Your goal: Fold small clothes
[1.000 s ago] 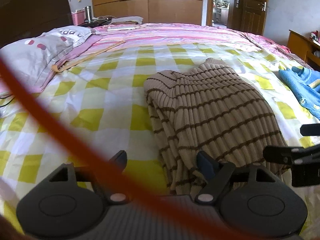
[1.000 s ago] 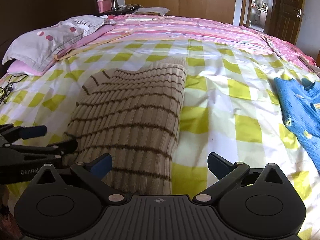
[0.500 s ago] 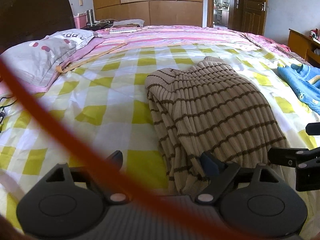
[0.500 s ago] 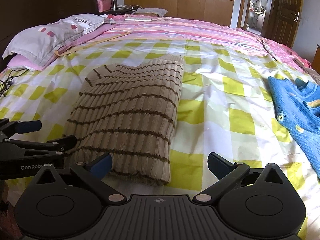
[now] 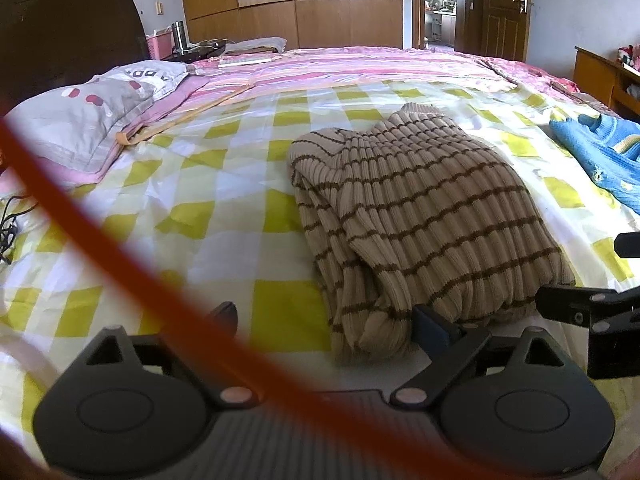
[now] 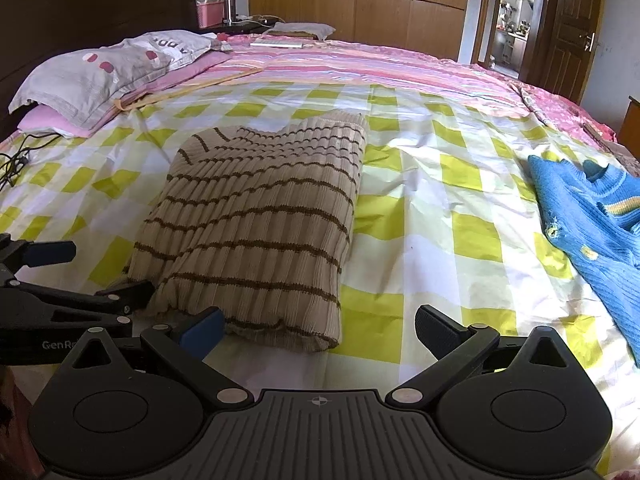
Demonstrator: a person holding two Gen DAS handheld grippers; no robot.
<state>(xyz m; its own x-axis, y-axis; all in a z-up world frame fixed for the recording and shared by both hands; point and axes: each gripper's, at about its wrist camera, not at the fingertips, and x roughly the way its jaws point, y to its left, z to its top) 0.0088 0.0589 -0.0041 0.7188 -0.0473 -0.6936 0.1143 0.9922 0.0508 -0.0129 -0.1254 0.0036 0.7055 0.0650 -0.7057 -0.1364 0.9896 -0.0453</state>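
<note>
A beige sweater with brown stripes (image 5: 416,208) lies folded in a long bundle on the yellow-checked bed cover (image 5: 224,184); it also shows in the right wrist view (image 6: 264,224). My left gripper (image 5: 326,316) is open and empty at the sweater's near left corner. My right gripper (image 6: 318,326) is open and empty just in front of the sweater's near edge. A blue knitted garment (image 6: 592,220) lies spread at the right, also seen in the left wrist view (image 5: 600,152).
A grey pillow (image 5: 92,116) on a pink one lies at the left. A pink striped blanket (image 5: 360,68) covers the far bed. A red cord (image 5: 100,248) crosses the left wrist view. Black cables (image 6: 16,156) lie at the bed's left edge. A wooden cabinet (image 5: 604,76) stands at the right.
Both grippers have drawn back toward the near edge of the bed, away from the sweater. The sweater lies where it was, folded.
</note>
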